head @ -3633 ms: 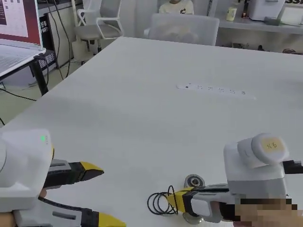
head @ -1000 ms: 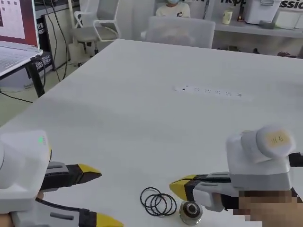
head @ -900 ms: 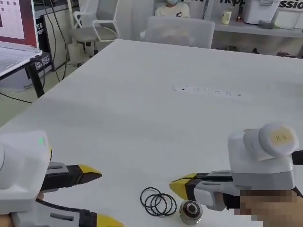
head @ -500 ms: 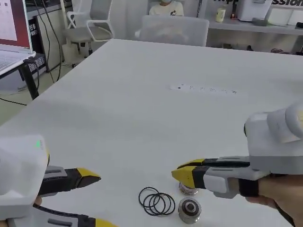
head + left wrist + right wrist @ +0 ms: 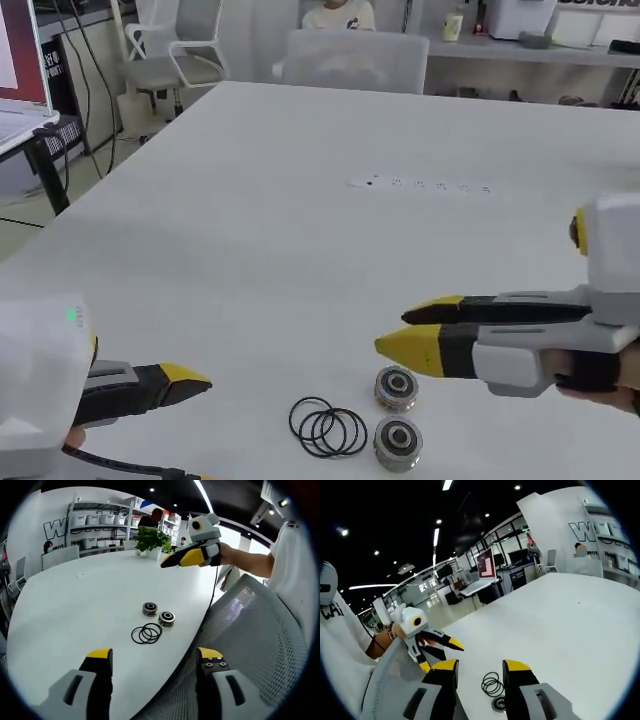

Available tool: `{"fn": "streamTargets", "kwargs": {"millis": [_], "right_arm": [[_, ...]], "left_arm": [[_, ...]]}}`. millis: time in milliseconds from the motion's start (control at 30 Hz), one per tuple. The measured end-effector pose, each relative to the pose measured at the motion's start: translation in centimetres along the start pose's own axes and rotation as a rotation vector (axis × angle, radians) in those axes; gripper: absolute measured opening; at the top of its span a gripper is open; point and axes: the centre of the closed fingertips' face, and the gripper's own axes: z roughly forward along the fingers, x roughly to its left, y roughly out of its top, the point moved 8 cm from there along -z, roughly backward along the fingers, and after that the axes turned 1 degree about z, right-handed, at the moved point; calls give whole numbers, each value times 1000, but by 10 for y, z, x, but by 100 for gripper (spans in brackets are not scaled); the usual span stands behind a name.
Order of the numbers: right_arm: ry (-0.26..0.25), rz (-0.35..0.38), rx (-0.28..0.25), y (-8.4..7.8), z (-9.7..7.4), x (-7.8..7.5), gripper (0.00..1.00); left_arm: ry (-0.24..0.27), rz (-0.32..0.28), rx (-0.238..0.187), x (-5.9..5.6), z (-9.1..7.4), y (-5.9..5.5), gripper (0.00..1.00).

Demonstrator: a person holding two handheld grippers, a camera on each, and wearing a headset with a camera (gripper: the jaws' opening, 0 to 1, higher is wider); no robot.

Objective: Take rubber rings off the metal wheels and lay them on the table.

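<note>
Two metal wheels (image 5: 397,388) (image 5: 398,441) stand side by side on the white table (image 5: 300,230), with a small heap of black rubber rings (image 5: 328,428) lying flat just left of them. My right gripper (image 5: 420,325) hovers above and to the right of the wheels, open, nothing between its yellow tips. My left gripper (image 5: 205,428) waits at the near left, open wide and clear of the rings. From the left gripper view (image 5: 155,655) the rings (image 5: 146,633) and both wheels (image 5: 150,609) (image 5: 166,618) lie ahead. The right gripper view (image 5: 481,666) looks down on the rings (image 5: 492,685).
A white power strip (image 5: 420,184) lies mid-table. Office chairs (image 5: 345,60) stand past the far edge, and a laptop stand (image 5: 30,120) is off the left side. A mesh chair back (image 5: 240,640) sits close by my left gripper.
My right gripper has lifted up and to the right, off the wheels, uncovering the second wheel. The rings stay where they lay. The left gripper has held still.
</note>
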Motion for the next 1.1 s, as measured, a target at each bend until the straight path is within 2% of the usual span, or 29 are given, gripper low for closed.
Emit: {"fn": "streamTargets", "kwargs": {"millis": [67, 167, 267, 400, 600, 733, 900, 1100], "right_arm": [[-6, -19, -15, 2, -5, 0, 37], [2, 4, -53, 5, -14, 0, 43], [-9, -7, -80, 7, -24, 0, 51], [-45, -46, -82, 6, -38, -2, 61], [-88, -45, -99, 2, -55, -8, 72], [-91, -50, -114, -2, -63, -10, 81], [-102, -47, -135, -12, -73, -13, 90], [-131, -35, -132, -34, -83, -21, 99]], "left_arm": [[-1, -2, 2, 0, 0, 0, 66], [-2, -1, 1, 0, 0, 0, 69], [-5, 2, 4, 0, 1, 0, 70], [-4, 3, 2, 0, 1, 1, 75], [-11, -8, -23, -1, 2, 4, 87], [-24, -21, -31, -2, 2, 4, 90], [-28, -25, -37, -2, 3, 5, 92], [-34, -46, -39, -1, 3, 4, 93]]}}
